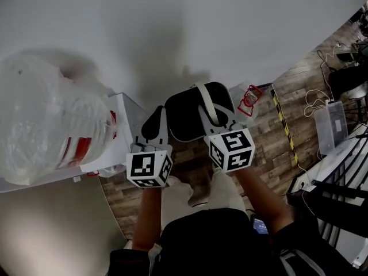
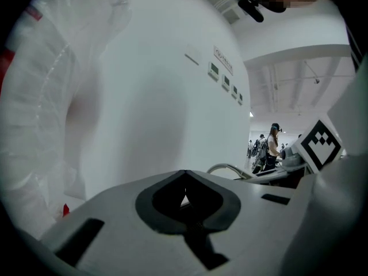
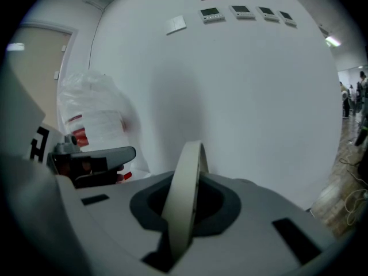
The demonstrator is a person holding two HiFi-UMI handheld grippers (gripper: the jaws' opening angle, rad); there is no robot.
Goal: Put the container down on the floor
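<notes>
As our R gripper (image 3: 187, 209) clamps only the container (image 1: 185, 118) handle (image 3: 185, 177), L gripper (image 2: 184, 201) closed on nothing, it could swing loose.

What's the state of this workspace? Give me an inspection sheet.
Surface: wood-pattern floor, container not yet on it.
Job's things: black container hanging by its beige handle.
Clutter: red-and-white packet and clear plastic box on the floor; plastic-wrapped bundle on a white shelf.
Grippers: right hand-held gripper shut on the beige handle; left hand-held gripper shut, empty.
Cables: white cables on the floor, right side.
Surroundings: white wall, striped floor tape, people far off.
</notes>
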